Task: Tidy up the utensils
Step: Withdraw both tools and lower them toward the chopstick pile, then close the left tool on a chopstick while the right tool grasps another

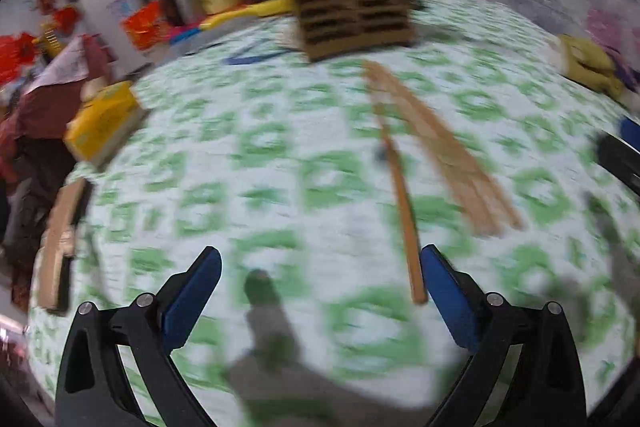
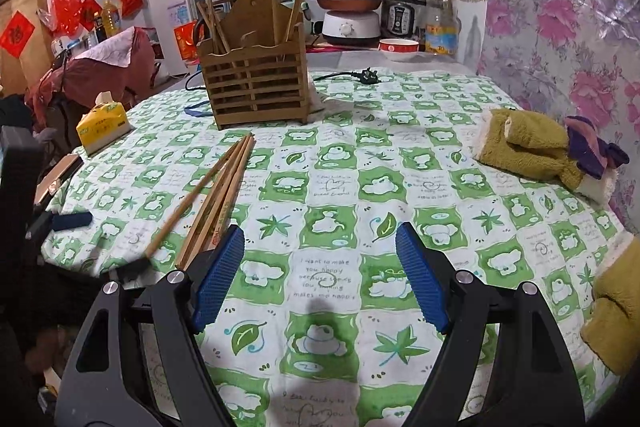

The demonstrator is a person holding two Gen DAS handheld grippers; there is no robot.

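Several wooden chopsticks (image 2: 218, 197) lie loose on the green-and-white tablecloth (image 2: 340, 195), left of my right gripper (image 2: 320, 239), which is open and empty. A slatted wooden utensil holder (image 2: 256, 85) stands upright beyond them with a few chopsticks in it. The left wrist view is blurred: the chopsticks (image 1: 436, 151) lie ahead, one (image 1: 406, 219) ending beside the right finger of my left gripper (image 1: 320, 259), open and empty. The holder (image 1: 352, 7) is farther back. The left gripper's tip (image 2: 72, 221) shows at the right view's left edge.
A yellow tissue pack (image 2: 104, 127) sits near the table's left edge, with a phone-like slab (image 2: 60, 175) in front of it. Olive towels (image 2: 532, 147) lie at the right by the floral wall. A black plug and cord (image 2: 360, 75) lie behind the holder.
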